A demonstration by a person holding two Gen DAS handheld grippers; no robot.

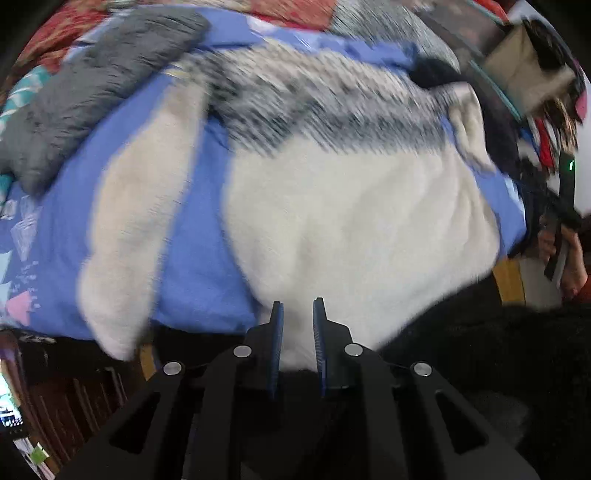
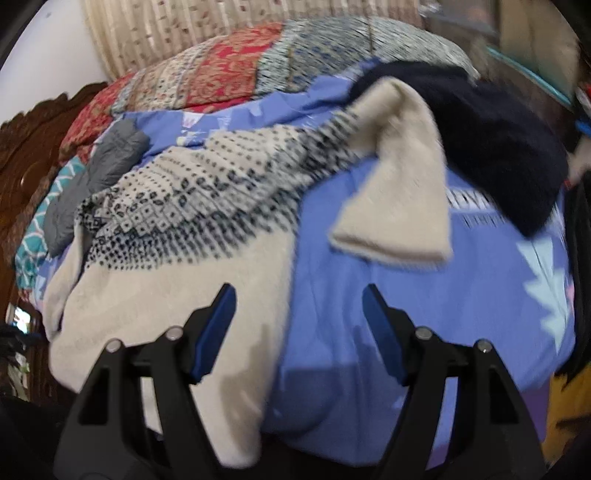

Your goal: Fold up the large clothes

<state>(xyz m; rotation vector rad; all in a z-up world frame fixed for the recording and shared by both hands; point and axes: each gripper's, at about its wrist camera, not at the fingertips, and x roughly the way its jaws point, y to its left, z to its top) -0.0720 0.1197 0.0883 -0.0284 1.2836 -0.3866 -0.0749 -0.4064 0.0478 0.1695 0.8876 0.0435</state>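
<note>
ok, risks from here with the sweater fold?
1. The left gripper has narrow jaws around the hem of the cream knit sweater with the dark patterned yoke; whether it grips is unclear, so the hem could slip.
2. The right gripper is open and empty, and the sweater's sleeve lies crumpled, so it may fold in bunched.

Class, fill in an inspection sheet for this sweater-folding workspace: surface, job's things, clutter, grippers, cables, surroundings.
Surface: bed with blue sheet.
Job's things: cream sweater with a dark-patterned yoke lies spread out, hem towards the grippers; one sleeve lies out to the side.
Clutter: grey garment, dark garment, patchwork quilt at the far end.
Grippers: left gripper narrowly parted over the hem, grip unclear; right gripper open, empty.
Cables: nothing seen.
Surroundings: carved wooden headboard, curtain.
</note>
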